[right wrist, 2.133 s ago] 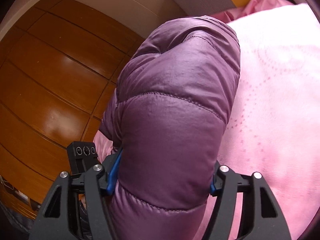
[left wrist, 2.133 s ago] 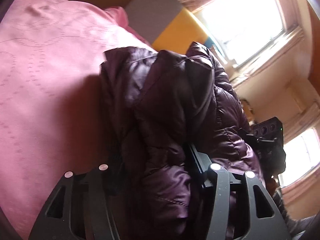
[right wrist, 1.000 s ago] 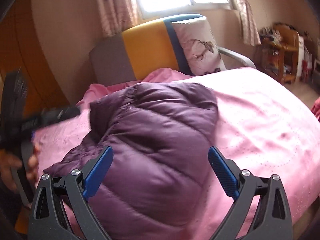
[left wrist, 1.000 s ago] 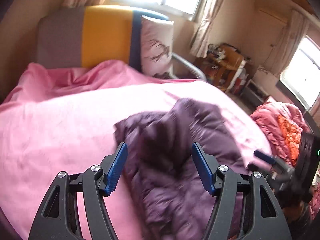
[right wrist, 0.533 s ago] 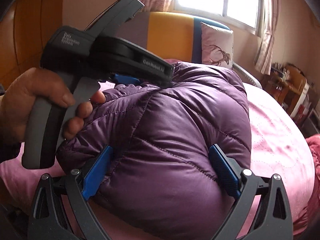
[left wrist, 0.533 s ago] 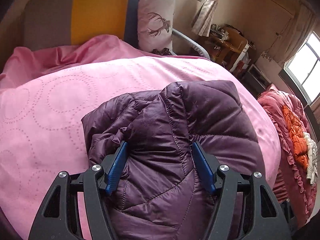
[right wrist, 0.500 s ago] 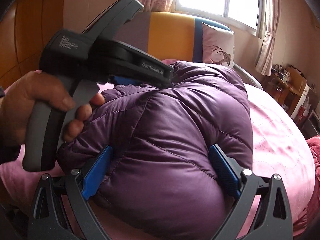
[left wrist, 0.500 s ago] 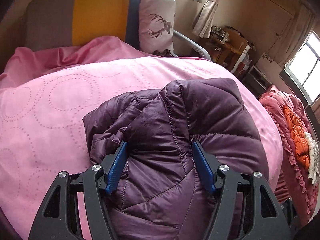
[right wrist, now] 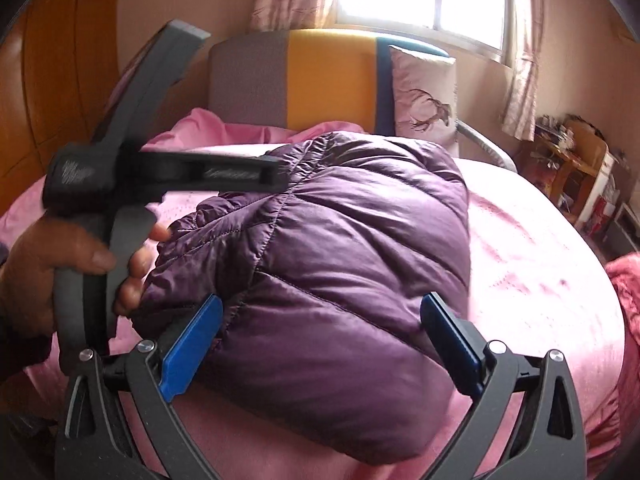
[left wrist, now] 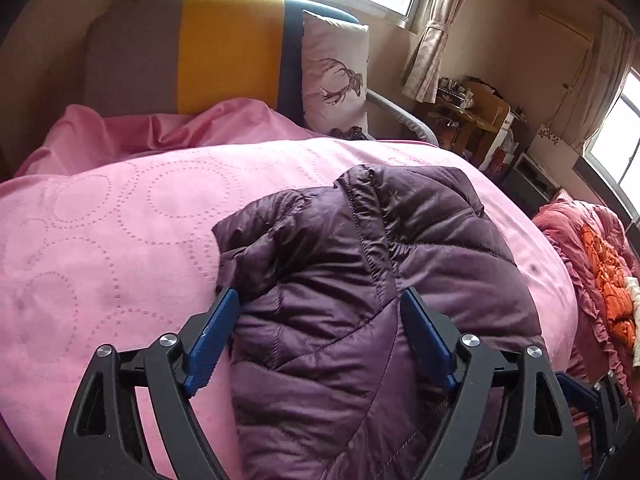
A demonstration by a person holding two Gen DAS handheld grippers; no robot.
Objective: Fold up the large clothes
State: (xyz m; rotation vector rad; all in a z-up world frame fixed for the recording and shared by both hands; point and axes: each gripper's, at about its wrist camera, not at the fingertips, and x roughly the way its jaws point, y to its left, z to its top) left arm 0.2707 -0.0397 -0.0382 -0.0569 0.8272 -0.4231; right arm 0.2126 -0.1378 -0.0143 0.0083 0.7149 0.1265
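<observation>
Half the purple jacket (left wrist: 360,280) lies below frame.

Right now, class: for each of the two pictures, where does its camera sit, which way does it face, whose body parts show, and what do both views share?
Left wrist view: sits on the left claw, facing down over the purple puffer jacket toward the headboard; its jaws are opening around the jacket.
Right wrist view: sits on the right claw, open astride the jacket; the person's left hand grips the other tool.
Shared: jacket, pink bedspread, headboard, deer pillow.
</observation>
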